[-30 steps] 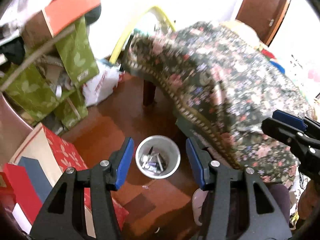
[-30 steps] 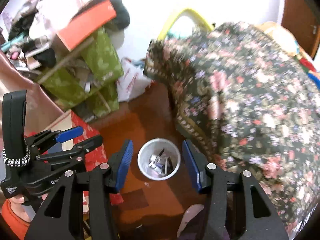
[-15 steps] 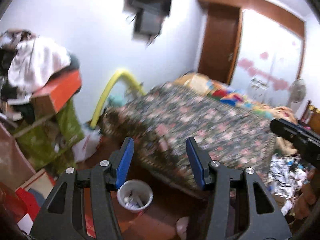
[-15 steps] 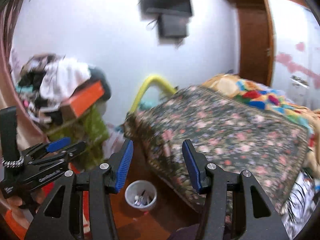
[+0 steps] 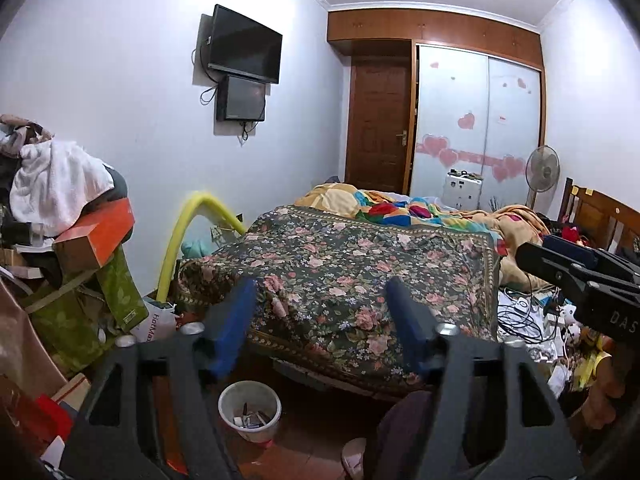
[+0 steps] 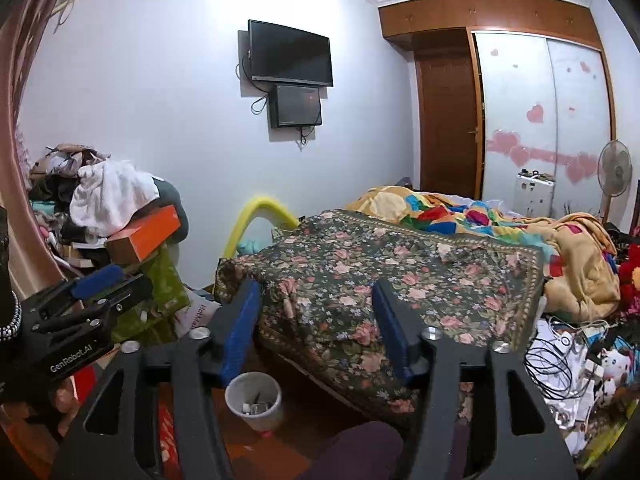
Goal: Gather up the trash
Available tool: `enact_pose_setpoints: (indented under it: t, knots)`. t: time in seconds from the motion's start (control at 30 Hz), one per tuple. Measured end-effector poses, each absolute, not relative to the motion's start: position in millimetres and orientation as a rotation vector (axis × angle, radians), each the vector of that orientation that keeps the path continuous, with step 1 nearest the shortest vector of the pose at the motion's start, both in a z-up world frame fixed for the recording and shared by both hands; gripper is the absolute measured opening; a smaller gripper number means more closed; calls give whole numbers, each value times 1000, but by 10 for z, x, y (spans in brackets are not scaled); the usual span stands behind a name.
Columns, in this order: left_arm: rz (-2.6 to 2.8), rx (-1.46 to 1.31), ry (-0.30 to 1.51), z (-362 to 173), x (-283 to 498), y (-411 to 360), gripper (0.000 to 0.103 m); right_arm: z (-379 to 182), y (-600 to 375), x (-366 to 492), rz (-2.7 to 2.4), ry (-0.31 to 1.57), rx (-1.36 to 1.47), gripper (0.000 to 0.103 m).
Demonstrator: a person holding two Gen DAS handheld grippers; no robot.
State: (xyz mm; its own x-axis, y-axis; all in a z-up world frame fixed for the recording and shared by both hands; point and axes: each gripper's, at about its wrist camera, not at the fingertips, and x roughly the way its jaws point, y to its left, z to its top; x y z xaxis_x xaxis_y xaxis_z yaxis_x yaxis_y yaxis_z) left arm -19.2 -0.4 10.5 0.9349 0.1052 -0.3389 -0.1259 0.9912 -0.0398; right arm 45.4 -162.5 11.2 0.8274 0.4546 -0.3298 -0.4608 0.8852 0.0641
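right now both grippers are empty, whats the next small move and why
Probably swing the right gripper right and down toward the papers and cables beside the bed. Both grippers are open, the left gripper too, and the white bin already holds scraps.

White trash bin (image 5: pixel 250 410): small round bucket, upright on the reddish-brown floor, just beside the foot corner of the bed, near the overhang of the floral bedspread. Open top, no lid. Holds a shallow layer of trash (image 5: pixel 250 420) at the bottom (small dark and silvery bits, too small to identify), fill level low. Right wrist view shows the same bin (image 6: pixel 256 400), upright, rim intact, contents loosely piled. More loose litter (image 6: pixel 576 364) lies on the floor at the far side of the bed: white papers, wrappers and tangled cables in a scattered heap, well apart from the bin.
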Motion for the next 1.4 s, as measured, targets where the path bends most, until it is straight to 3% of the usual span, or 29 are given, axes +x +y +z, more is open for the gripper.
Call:
enact_pose_setpoints:
  t: [0.07,0.27,1.17,1.4]
  knots:
    - [106,-66,346,74,-225,-22,85,84,-1650,390,472,339,-26,67]
    - [113,-36,350,-8,-292,-91,89,1,-1764,229,431,339,-23,96]
    - [80,-51,384,-76,-246,-139,90,-33,-1837,195,387,361,-19,97]
    - [105,-48,362,-70,-269,-142,99,-52,-1808,190,399,370,-21,97]
